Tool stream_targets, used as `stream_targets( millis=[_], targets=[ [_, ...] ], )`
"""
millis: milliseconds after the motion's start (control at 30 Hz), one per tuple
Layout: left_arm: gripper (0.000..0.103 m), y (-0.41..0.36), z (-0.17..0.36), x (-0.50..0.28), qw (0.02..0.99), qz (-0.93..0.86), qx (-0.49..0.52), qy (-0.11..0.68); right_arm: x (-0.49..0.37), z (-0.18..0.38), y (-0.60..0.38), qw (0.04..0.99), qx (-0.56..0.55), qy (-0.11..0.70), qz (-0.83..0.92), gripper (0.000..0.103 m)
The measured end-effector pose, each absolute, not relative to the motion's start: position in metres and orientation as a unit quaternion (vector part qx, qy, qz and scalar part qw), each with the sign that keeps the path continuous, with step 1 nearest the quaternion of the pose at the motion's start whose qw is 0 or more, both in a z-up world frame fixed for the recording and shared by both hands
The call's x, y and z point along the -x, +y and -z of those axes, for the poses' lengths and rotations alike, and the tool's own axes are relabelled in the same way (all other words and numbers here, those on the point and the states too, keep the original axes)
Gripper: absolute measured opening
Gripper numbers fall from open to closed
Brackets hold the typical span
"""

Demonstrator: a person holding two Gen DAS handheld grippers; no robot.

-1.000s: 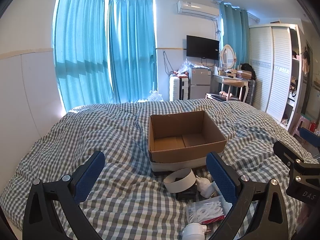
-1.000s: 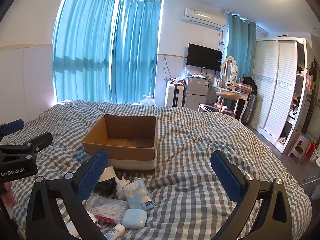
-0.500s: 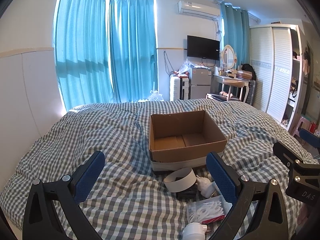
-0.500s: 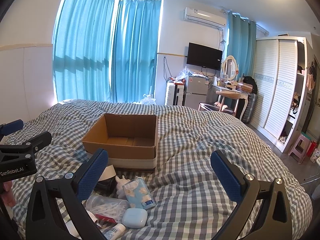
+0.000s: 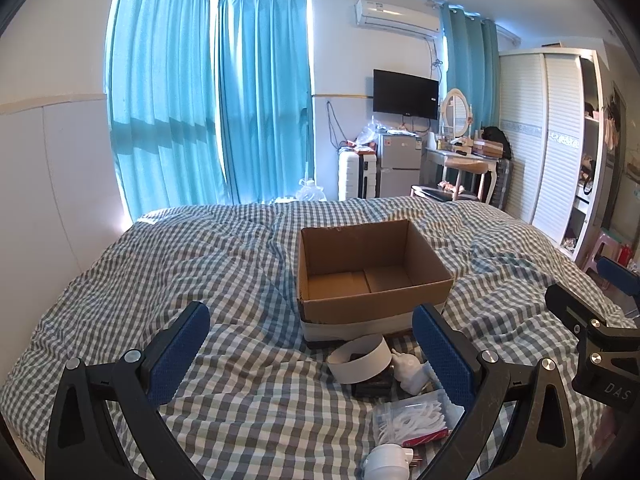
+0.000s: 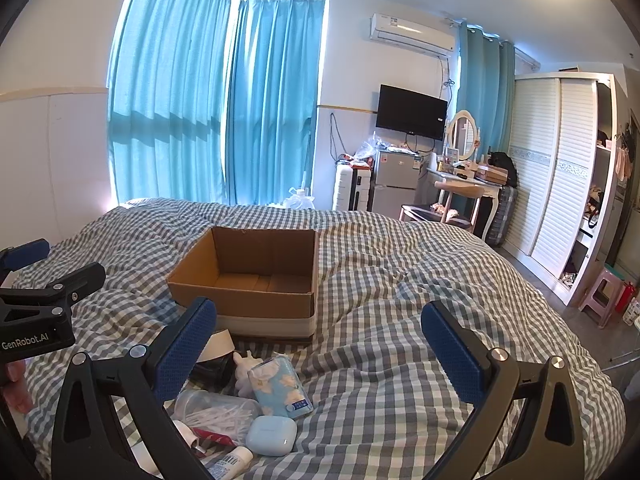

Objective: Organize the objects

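Note:
An open, empty cardboard box (image 5: 372,276) (image 6: 256,276) stands on the checked bed. In front of it lies a heap of small items: a white tape roll (image 5: 360,360), a white figurine (image 5: 410,368), a bag of cotton swabs (image 5: 412,420) (image 6: 218,412), a white plug (image 5: 386,462), a blue tissue pack (image 6: 280,384), a light blue earbud case (image 6: 272,436) and a small tube (image 6: 228,460). My left gripper (image 5: 310,352) is open and empty, left of the heap. My right gripper (image 6: 320,348) is open and empty, right of the heap.
The checked duvet (image 5: 200,272) covers the whole bed. Blue curtains (image 5: 208,100) hang behind it. A fridge (image 6: 394,188), a dressing table (image 6: 464,184) and a white wardrobe (image 6: 560,168) stand at the far right. A pink stool (image 6: 604,292) is on the floor.

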State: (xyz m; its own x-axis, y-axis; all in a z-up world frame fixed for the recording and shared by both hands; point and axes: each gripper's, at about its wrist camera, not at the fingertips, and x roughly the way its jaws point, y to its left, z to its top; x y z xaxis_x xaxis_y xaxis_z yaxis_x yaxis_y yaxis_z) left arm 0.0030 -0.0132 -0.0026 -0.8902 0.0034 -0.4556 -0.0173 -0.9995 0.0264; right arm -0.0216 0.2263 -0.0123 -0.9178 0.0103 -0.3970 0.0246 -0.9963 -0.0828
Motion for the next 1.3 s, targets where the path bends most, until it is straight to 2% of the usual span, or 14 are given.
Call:
stream_targets(
  millis=[1100,1300],
  targets=[
    [0.103,-0.017,0.016,0.008,0.025,-0.963,0.269,-0.007,0.025,0.01,0.229,0.017,-0.209,0.046,0.977,0.103],
    [0.103,-0.014,0.03,0.028,0.026,-0.956,0.292,-0.004,0.04,0.023,0.239,0.011,-0.23,0.042,0.972,0.103]
  ],
)
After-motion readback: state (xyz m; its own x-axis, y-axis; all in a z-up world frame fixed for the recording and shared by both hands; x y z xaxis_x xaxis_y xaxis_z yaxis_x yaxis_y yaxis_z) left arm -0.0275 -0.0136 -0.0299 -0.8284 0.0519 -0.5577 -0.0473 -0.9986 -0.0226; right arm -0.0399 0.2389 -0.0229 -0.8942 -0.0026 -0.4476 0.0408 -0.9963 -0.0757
